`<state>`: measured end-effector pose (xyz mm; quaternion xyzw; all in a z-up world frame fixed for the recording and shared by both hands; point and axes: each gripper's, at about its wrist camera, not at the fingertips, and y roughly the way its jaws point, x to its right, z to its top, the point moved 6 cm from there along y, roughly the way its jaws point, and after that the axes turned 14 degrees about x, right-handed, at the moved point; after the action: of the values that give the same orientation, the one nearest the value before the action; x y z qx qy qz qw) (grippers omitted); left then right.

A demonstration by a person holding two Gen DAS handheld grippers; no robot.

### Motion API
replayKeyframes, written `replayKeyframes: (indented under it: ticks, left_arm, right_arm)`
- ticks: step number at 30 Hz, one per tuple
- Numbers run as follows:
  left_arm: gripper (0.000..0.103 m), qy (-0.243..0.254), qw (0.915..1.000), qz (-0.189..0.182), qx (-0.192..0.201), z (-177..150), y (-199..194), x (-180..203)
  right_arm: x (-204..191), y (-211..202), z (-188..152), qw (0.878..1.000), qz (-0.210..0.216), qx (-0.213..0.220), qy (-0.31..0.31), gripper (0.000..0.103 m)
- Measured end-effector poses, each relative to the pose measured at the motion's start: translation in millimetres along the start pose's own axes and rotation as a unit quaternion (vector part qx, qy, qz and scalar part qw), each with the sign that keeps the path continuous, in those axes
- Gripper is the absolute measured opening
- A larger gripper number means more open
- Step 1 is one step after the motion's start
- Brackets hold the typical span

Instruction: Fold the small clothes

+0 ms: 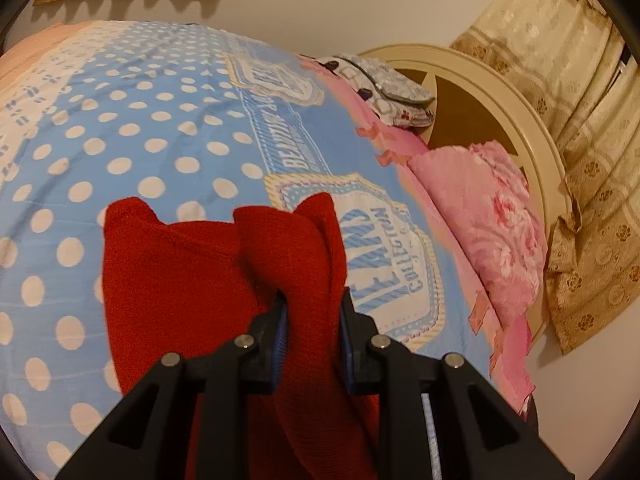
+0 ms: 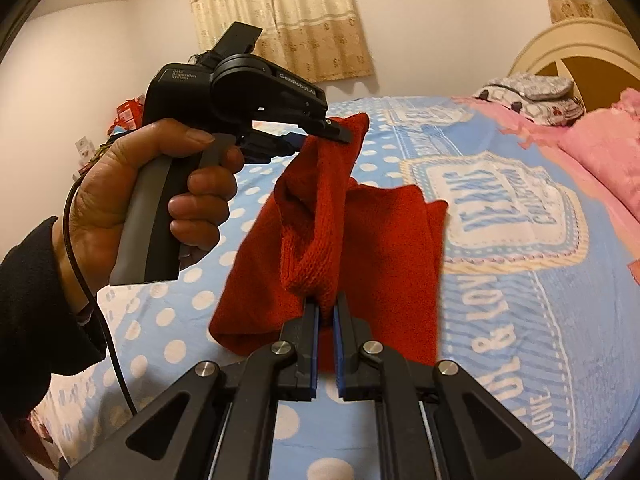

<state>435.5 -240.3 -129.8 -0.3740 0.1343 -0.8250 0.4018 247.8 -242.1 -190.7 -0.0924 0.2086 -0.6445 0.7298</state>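
we have the red knit garment [image 2: 320,220] pinched at 2 places and lifted partly off the bed. our left gripper [image 1: 312,312] has its blue-padded fingers [image 1: 280,336] clamped on a thick bunched fold of the knit, so the jaws stand a little apart with cloth filling the gap; from the right wrist view the same left gripper [image 2: 340,134] bites the top edge of the garment, held by a hand [image 2: 132,196] in a dark sleeve [image 2: 28,320] with a black cable [image 2: 96,308] trailing from it. our right gripper [image 2: 326,312] is closed tight on a low fold of the knit, the pads almost meeting on the thin pinch. the rest of the garment drapes down and lies on the blue polka-dot duvet [image 1: 140,140], beside its printed badge [image 2: 500,216]. at the head of the bed we see a pink floral pillow [image 1: 492,216], a grey patterned pillow [image 1: 392,88] farther back, a cream arched headboard [image 1: 500,92], and beige patterned curtains [image 2: 288,16] on the wall.
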Motion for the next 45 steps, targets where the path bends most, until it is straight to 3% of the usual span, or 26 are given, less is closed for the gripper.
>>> replayKeyframes:
  ticks: [12,23,27,29,31,32,33,35,37,38,41,43,44,45]
  left_arm:
    - [0.023,0.042,0.9985,0.005,-0.034,-26,30,28]
    - [0.023,0.106,0.9934,0.031,-0.031,-44,48,47]
    - [0.038,0.122,0.9910,0.046,-0.028,-45,47,48]
    - [0.043,0.114,0.9926,0.042,0.002,-36,26,48]
    - [0.056,0.119,0.9911,0.039,0.044,-28,-1,45]
    - [0.067,0.127,0.9891,0.045,0.060,-27,-13,42]
    - [0.071,0.139,0.9855,0.055,0.080,-28,-27,38]
    - [0.071,0.167,0.9778,0.077,0.100,-36,-48,28]
    - [0.072,0.194,0.9683,0.115,0.107,-48,-61,12]
    - [0.072,0.203,0.9639,0.131,0.112,-55,-67,3]
    - [0.082,0.202,0.9594,0.163,0.109,-72,-73,-21]
    - [0.083,0.184,0.9638,0.171,0.090,-85,-70,-36]
    - [0.083,0.177,0.9659,0.171,0.080,-92,-67,-42]
    - [0.083,0.174,0.9662,0.175,0.075,-96,-67,-46]
  right_arm:
    - [35,-6,-25,0.999,-0.009,-0.022,0.042,0.005]
    - [53,-3,-42,0.996,-0.008,-0.040,0.084,0.005]
    - [66,1,-50,0.989,0.011,-0.056,0.137,0.005]
    - [74,0,-56,0.984,0.014,-0.068,0.163,0.006]
    - [82,-7,-60,0.984,-0.004,-0.071,0.166,0.006]
    - [87,-11,-60,0.984,-0.015,-0.068,0.167,0.006]
    - [92,-16,-58,0.983,-0.028,-0.063,0.168,0.006]
    - [102,-26,-45,0.984,-0.058,-0.037,0.164,0.007]
    - [102,-31,-24,0.987,-0.060,-0.010,0.151,0.008]
    - [99,-29,-15,0.988,-0.055,-0.005,0.147,0.014]
    - [84,-17,15,0.990,-0.023,0.023,0.140,0.065]
    - [74,4,27,0.992,-0.016,0.018,0.121,0.065]
    - [73,15,28,0.993,-0.026,0.006,0.113,0.058]
    - [73,27,26,0.993,-0.032,-0.009,0.113,0.037]
